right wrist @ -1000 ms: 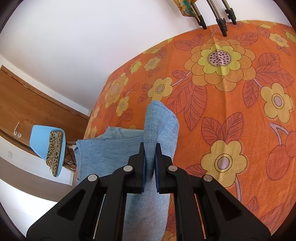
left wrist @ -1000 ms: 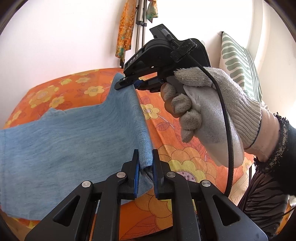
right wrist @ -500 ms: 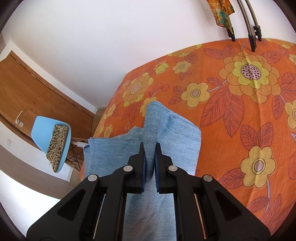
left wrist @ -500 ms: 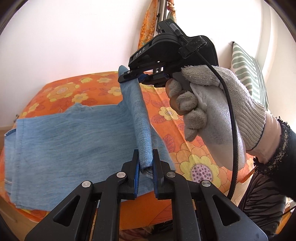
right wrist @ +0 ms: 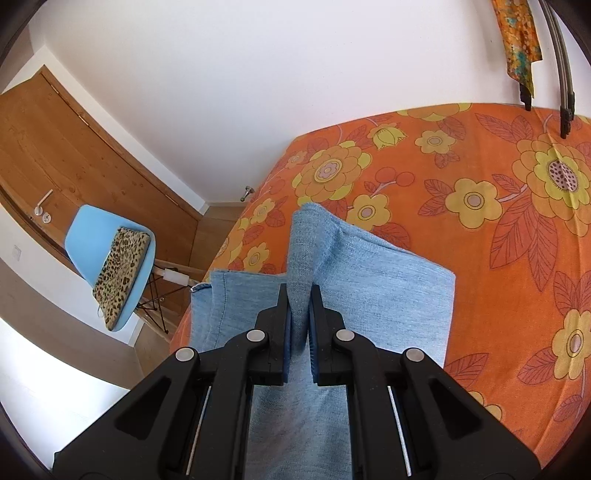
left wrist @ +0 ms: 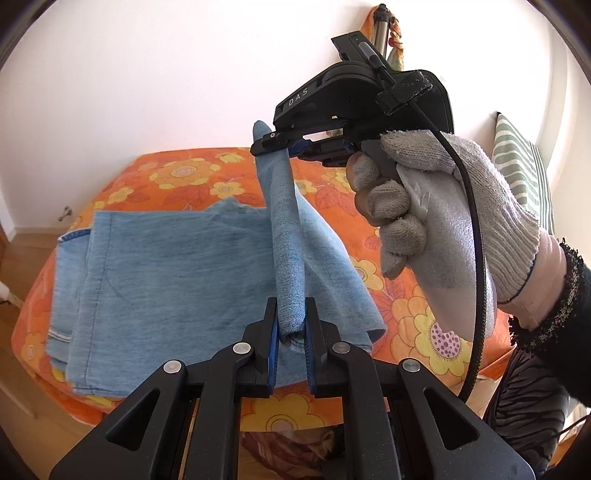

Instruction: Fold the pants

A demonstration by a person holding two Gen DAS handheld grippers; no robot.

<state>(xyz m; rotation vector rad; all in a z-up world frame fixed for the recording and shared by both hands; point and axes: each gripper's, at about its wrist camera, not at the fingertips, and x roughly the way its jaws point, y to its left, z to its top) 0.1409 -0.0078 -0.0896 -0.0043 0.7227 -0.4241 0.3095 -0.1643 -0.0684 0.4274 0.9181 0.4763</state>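
Pinched strip of the pants (left wrist: 291, 295) hidden where it passes between the left gripper (left wrist: 290, 343) pads; same in the right wrist view, fold of denim lost between the right gripper (right wrist: 299, 325) pads. Far end of the strip covered by the right gripper's black body in the left wrist view. Near edge of the bed (left wrist: 424, 325) blocked by the gripper frame. Striped cushion (left wrist: 524, 173) cut off at the right edge. Hanging cloth (right wrist: 519, 33) and tripod legs (right wrist: 565, 74) cut off at the top. Small object by the floor at the bed's far left corner (right wrist: 246, 192) too small to identify.
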